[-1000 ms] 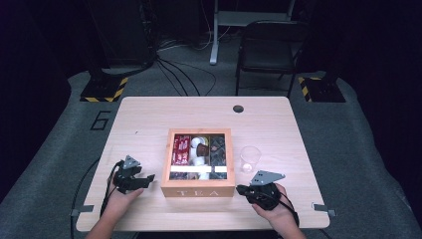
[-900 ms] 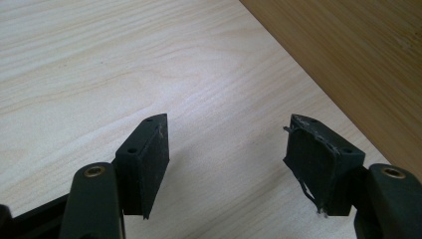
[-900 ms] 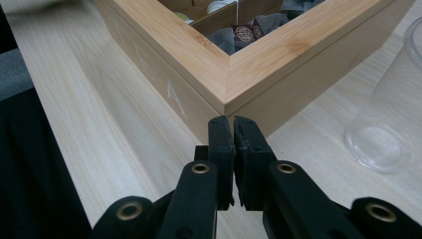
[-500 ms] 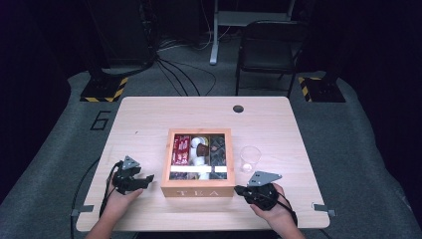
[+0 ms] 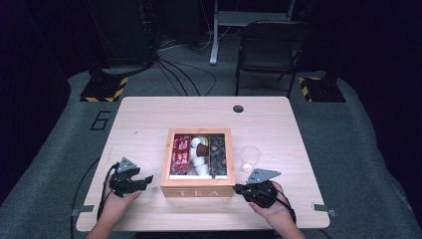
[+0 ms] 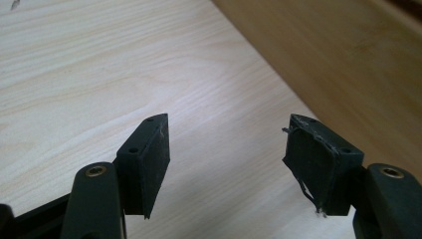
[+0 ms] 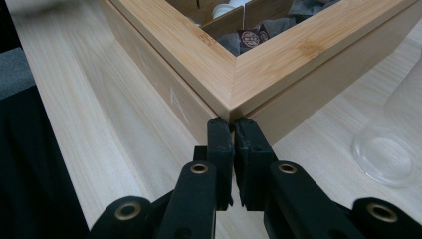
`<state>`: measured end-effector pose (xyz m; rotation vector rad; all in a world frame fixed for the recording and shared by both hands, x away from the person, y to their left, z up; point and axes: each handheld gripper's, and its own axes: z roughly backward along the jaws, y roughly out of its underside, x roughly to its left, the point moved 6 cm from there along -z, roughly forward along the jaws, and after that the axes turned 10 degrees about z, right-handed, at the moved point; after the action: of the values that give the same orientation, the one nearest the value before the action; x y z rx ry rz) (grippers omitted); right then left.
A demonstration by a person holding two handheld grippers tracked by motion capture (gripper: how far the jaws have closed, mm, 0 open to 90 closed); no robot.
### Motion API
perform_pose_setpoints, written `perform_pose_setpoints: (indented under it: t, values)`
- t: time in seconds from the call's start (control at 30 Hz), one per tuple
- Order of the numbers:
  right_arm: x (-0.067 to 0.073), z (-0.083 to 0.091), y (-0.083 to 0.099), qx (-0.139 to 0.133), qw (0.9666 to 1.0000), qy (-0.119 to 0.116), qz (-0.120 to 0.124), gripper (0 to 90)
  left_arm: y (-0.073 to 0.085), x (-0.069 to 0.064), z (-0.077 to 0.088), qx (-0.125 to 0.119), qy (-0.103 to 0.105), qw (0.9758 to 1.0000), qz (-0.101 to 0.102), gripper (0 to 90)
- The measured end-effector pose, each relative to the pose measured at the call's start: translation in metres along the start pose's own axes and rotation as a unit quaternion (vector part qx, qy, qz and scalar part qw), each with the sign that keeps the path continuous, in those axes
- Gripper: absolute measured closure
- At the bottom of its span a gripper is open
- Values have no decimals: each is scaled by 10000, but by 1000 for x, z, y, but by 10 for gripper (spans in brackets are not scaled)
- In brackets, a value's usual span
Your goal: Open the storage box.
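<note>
A wooden tea box lettered TEA stands mid-table, holding red packets, white pods and dark packets in its compartments. My left gripper rests on the table just left of the box's front corner; its jaws stand open over bare wood, with the box's side wall to their right. My right gripper lies at the box's front right corner. Its jaws are shut with nothing between them, tips right at the corner edge of the box.
A clear plastic cup stands right of the box, its base beside my right gripper. The table's front edge runs close behind both hands. A round cable hole sits near the far edge. A chair stands beyond the table.
</note>
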<state>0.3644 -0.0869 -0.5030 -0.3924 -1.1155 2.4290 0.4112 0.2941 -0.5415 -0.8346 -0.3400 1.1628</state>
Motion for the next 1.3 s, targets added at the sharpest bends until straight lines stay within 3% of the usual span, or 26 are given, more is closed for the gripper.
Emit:
perform_pose_setpoints:
  t: [0.37,0.53,0.8,0.9,1.07,1.2,1.3]
  values:
    - [-2,0,-11,-197,9998,77,-47,847,-13,-27,38,-368,516,9978,-166,382]
    - [-2,-1,-14,-214,9997,76,-22,845,-13,-35,41,-351,659,9969,-263,419]
    - [-5,3,-22,-460,9989,125,-34,848,-15,-51,49,-396,961,9937,-419,467]
    - [-5,3,-23,-496,9987,89,-58,845,-16,-60,50,-426,1019,9928,-463,467]
    - [-5,3,-23,-489,9987,87,-67,843,-17,-73,49,-397,1087,9904,-750,467]
    - [-6,2,-22,-478,9988,85,-34,839,-21,-79,45,-396,971,9911,-815,507]
    - [-5,2,-22,-479,9988,96,-59,834,-22,-83,44,-389,980,9902,-912,532]
